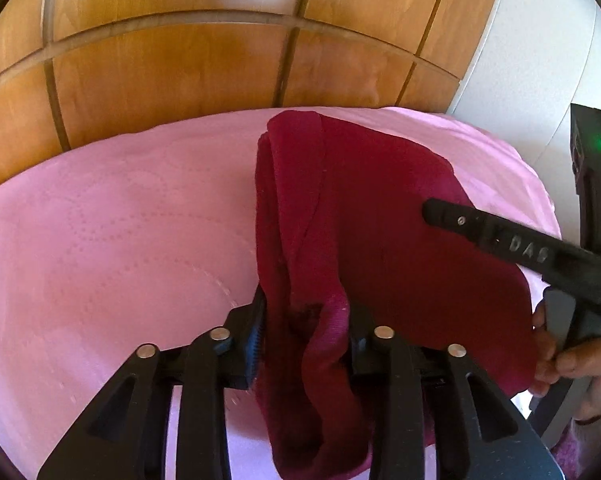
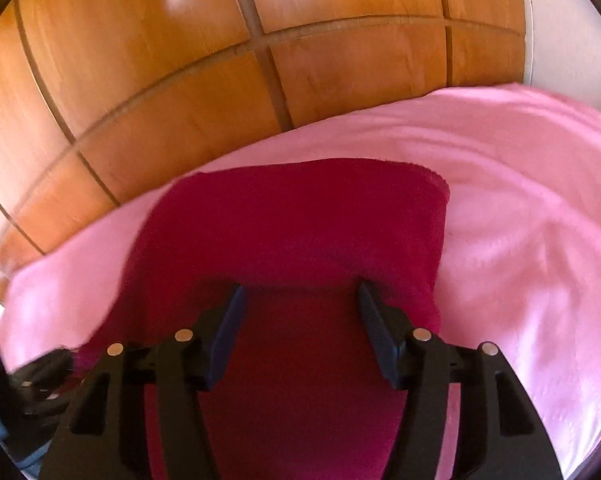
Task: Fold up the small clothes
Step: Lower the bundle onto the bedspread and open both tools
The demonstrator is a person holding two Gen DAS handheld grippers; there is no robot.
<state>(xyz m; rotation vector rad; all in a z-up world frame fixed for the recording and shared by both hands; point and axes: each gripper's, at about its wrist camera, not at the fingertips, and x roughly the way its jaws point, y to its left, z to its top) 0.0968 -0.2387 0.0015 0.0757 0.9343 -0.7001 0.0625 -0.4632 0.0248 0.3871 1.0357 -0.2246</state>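
Observation:
A dark red garment (image 1: 380, 216) lies on a pink sheet (image 1: 120, 220). My left gripper (image 1: 306, 328) is shut on a bunched edge of the garment and lifts it into a raised fold along the garment's left side. My right gripper (image 2: 300, 320) is open, its fingers apart over the flat part of the red garment (image 2: 300, 220), with nothing between them. In the left wrist view one finger of the right gripper (image 1: 500, 240) reaches in from the right over the garment, with the person's hand behind it.
A wooden panelled wall (image 1: 220, 60) stands right behind the far edge of the pink sheet. A white wall (image 1: 560, 40) is at the right. The pink sheet (image 2: 520, 220) is wrinkled to the right of the garment.

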